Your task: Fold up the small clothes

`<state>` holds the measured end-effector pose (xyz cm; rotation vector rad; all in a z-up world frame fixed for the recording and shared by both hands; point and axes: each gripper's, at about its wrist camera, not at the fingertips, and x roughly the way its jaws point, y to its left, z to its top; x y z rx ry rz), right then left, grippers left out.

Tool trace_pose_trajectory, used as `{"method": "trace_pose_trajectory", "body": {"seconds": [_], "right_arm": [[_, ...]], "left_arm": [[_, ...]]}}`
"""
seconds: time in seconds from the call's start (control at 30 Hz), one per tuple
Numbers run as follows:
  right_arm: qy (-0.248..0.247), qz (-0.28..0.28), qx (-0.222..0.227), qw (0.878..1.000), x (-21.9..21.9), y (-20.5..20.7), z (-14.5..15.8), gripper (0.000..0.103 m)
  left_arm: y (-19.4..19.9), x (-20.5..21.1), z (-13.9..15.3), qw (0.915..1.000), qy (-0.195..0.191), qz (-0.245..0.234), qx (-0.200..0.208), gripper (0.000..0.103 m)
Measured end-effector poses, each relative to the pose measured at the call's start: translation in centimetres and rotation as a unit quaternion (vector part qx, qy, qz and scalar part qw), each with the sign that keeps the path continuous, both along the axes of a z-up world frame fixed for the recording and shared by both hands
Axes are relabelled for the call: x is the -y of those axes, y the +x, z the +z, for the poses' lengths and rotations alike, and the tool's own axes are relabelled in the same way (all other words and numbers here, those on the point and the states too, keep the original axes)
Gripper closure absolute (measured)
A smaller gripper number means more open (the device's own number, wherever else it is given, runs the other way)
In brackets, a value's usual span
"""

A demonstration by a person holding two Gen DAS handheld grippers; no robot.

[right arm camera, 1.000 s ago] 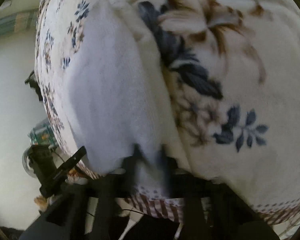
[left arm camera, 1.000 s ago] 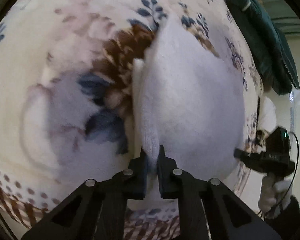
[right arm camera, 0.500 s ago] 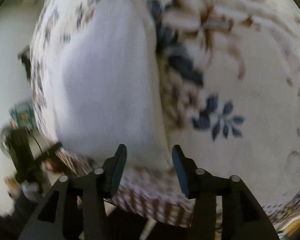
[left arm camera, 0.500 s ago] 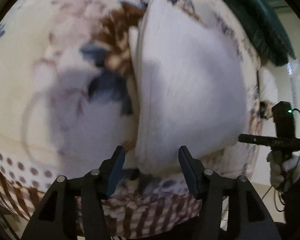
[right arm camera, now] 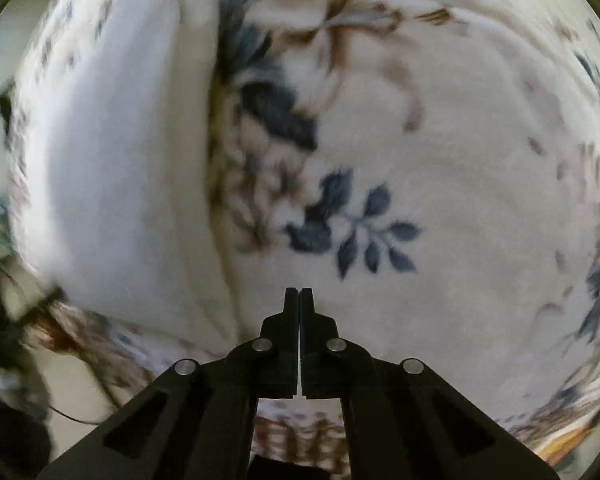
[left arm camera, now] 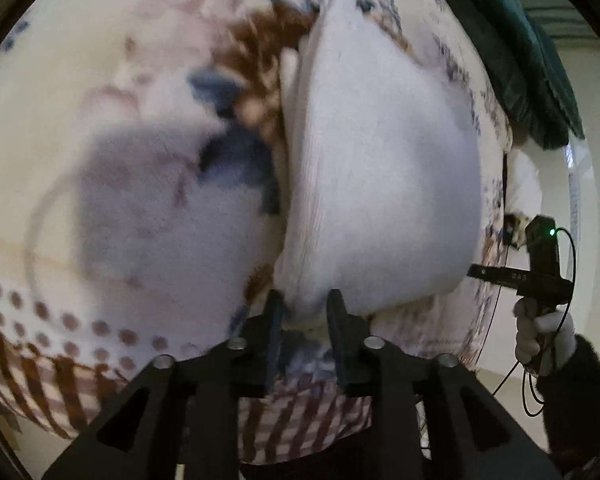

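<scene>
Both tongs point steeply down at a bed. Left black two-finger gripper [left arm camera: 305, 312] has its jaws closing, and the near corner of the white folded knit garment [left arm camera: 380, 184] sits between its fingers [left arm camera: 276, 320]; through the blur the pads seem not yet to press the cloth, so it is released for now. From that corner the garment stretches away ahead of the left tongs and a little to their right, lying flat on the cream fleece blanket with blue and brown flowers [left arm camera: 140, 100], its ribbed edge running straight up from the left finger. Beyond the garment, far right of these tongs, a dark green bundle of cloth [left arm camera: 520, 68] lies at the blanket's far edge. To the right and level with the left tongs, a white-gloved hand [left arm camera: 540, 332] grips the handle of the other tool.

Right black two-finger gripper [right arm camera: 299, 296] is clenched, fingers pressed together with nothing between them, its tip over bare blanket [right arm camera: 460, 160]. The white garment [right arm camera: 120, 160] lies well to the left of these tongs, apart from them.
</scene>
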<state>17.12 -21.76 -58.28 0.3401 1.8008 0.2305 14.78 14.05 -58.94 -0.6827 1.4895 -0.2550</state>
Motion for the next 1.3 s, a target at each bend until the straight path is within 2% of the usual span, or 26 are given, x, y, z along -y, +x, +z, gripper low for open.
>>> {"method": "trace_pose_trajectory", "body": {"seconds": [0.03,0.07,0.1,0.13,0.17,0.2,0.3,0.33,0.4,0.47,0.57,0.6,0.63,0.67,0.7,0.77,0.93,1.03,1.17,1.3], "right_arm": [[0.019,-0.017,0.0,1.0,0.6,0.3,0.3,0.099],[0.043,-0.04,0.005,0.998,1.6,0.6,0.7,0.083],[0.08,-0.069,0.017,0.994,2.3,1.2,1.1,0.053],[0.107,-0.082,0.023,0.991,2.6,1.7,1.1,0.037],[0.131,-0.088,0.024,0.987,2.8,2.1,0.9,0.016],[0.166,-0.097,0.027,0.981,2.4,2.7,0.3,0.014],[0.247,-0.11,0.005,0.963,0.3,4.8,-2.9,0.014],[0.264,-0.112,-0.002,0.958,0.1,5.5,-4.0,0.014],[0.281,-0.111,-0.02,0.953,-1.0,6.5,-6.3,0.014],[0.294,-0.1,-0.036,0.95,-2.3,6.9,-8.4,0.014],[0.314,-0.088,-0.039,0.944,-3.0,7.3,-9.0,0.013],[0.317,-0.086,-0.035,0.944,-3.4,7.5,-9.0,0.019],[0.314,-0.088,-0.028,0.945,-3.6,7.5,-8.9,0.025],[0.313,-0.091,-0.023,0.945,-4.0,7.5,-8.8,0.035],[0.309,-0.094,-0.018,0.946,-4.1,7.5,-8.6,0.047],[0.307,-0.11,-0.008,0.945,-4.1,7.3,-7.9,0.053],[0.304,-0.114,0.018,0.946,-4.4,7.8,-4.1,0.057],[0.314,-0.119,0.044,0.941,-5.4,10.2,-1.2,0.057],[0.32,-0.118,0.091,0.936,-6.7,16.1,2.4,0.057],[0.317,-0.116,0.14,0.931,-9.0,24.9,5.0,0.058]], "left_arm": [[0.2,-0.5,0.6,0.9997,-0.012,0.012,0.015,0.065],[0.3,-1.1,0.9,0.999,-0.024,0.025,0.029,0.043],[0.8,-1.9,1.0,0.9972,-0.037,0.049,0.043,0.032],[1.2,-2.4,0.6,0.9954,-0.049,0.066,0.05,0.032],[2.0,-2.7,-0.1,0.9934,-0.065,0.079,0.052,0.032],[3.0,-2.8,-1.1,0.9911,-0.084,0.089,0.052,0.032],[6.3,-2.3,-5.0,0.986,-0.125,0.099,0.048,0.032],[7.1,-2.0,-5.9,0.9864,-0.126,0.098,0.04,0.032],[8.7,-1.0,-7.3,0.9831,-0.159,0.081,0.039,0.032],[10.0,0.0,-8.0,0.9835,-0.167,0.061,0.035,0.032],[10.8,0.8,-7.9,0.9811,-0.181,0.05,0.044,0.033],[10.8,0.7,-7.7,0.9804,-0.183,0.055,0.047,0.044],[10.8,0.6,-7.4,0.9792,-0.187,0.059,0.051,0.059],[10.7,0.4,-7.1,0.9784,-0.191,0.061,0.053,0.074],[10.3,0.2,-6.6,0.9798,-0.181,0.064,0.055,0.075],[10.4,0.2,-5.0,0.9817,-0.167,0.068,0.063,0.077],[12.4,0.0,-0.6,0.982,-0.157,0.069,0.079,0.077],[15.8,-0.5,2.5,0.9809,-0.151,0.061,0.107,0.077],[22.0,-2.5,6.1,0.9776,-0.14,0.045,0.15,0.077],[30.2,-5.1,7.7,0.9729,-0.137,0.037,0.183,0.077]]}}
